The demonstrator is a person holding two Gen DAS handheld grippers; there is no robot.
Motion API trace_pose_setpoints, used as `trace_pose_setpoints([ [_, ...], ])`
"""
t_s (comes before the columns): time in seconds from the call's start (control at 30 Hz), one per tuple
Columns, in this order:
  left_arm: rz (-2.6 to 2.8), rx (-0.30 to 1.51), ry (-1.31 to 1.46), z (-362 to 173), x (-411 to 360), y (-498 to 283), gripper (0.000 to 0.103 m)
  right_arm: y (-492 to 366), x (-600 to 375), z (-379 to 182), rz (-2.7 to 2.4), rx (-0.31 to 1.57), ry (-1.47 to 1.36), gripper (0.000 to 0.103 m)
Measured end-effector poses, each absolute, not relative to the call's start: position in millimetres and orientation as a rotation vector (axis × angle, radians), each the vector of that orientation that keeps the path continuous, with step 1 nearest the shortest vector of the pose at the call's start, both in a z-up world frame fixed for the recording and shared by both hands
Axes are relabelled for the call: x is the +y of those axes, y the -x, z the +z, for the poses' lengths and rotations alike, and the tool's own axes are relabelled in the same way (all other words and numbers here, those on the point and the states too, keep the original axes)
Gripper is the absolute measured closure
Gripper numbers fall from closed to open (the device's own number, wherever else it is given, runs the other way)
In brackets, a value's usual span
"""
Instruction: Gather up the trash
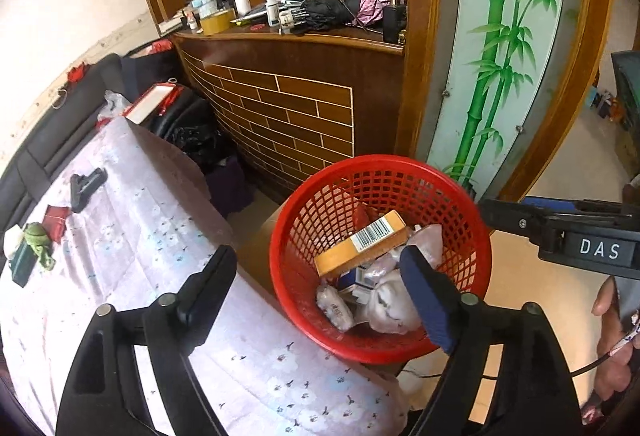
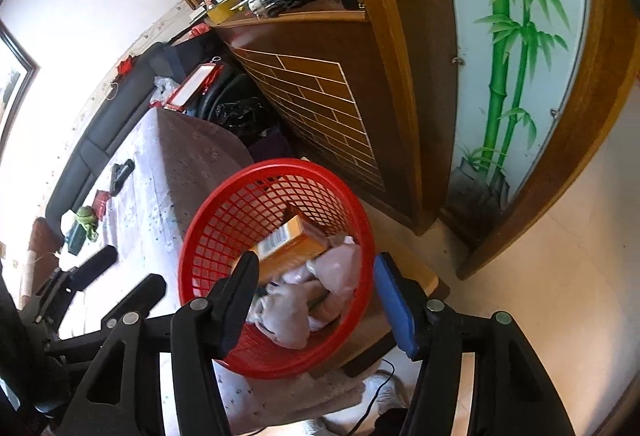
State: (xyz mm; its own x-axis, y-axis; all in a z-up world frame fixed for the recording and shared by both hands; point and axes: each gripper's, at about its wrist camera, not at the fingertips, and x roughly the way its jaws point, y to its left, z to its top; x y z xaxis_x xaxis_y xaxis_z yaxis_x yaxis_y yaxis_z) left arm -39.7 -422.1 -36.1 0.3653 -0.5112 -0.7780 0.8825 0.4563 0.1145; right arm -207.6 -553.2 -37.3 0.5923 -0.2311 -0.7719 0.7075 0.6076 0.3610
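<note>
The left gripper (image 1: 320,276) has its jaws spread wide and empty; the red basket (image 1: 472,268) sits at about 1 o'clock from their midpoint, the blue-padded finger (image 1: 428,300) overlapping its near rim while the black finger (image 1: 212,284) hangs over the floral bench cover (image 1: 132,236). The right gripper (image 2: 316,296) is partly open, also holding nothing, and the red basket (image 2: 200,236) lies directly between and beyond its jaws at 12 o'clock.

Inside the basket are an orange box (image 1: 360,242) with a barcode, lying tilted on top, and crumpled white wrappers (image 1: 384,296) below it toward 6 o'clock.

On the bench at 9 o'clock lie a black tool (image 1: 86,186), a small red packet (image 1: 54,220) and a green toy (image 1: 38,238). A wooden cabinet (image 1: 288,116) with a brick pattern stands behind the basket at 11 o'clock, its ledge crowded with bottles and a tape roll (image 1: 216,22). A bamboo panel (image 1: 500,56) rises at 1 o'clock. Nothing stands between either pair of jaws and the basket's mouth.
</note>
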Motion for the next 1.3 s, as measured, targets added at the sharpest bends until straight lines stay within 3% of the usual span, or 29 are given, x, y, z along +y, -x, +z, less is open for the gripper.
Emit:
trace_pose_setpoints([
  [0.3,-0.993,0.703,-0.609,-35.1,-366.5,49.5,0.014,229.5,-505.2,-38.0,-0.697,0.74,-0.71,0.03],
  [0.77,-1.002,0.632,-0.609,-18.5,-271.2,53.0,0.011,244.8,-388.4,-19.1,-0.806,0.735,-0.608,0.026],
  [1.3,-0.965,0.562,-0.625,-0.7,-235.0,65.7,0.01,257.4,-327.1,4.9,-0.863,0.684,-0.496,0.021],
])
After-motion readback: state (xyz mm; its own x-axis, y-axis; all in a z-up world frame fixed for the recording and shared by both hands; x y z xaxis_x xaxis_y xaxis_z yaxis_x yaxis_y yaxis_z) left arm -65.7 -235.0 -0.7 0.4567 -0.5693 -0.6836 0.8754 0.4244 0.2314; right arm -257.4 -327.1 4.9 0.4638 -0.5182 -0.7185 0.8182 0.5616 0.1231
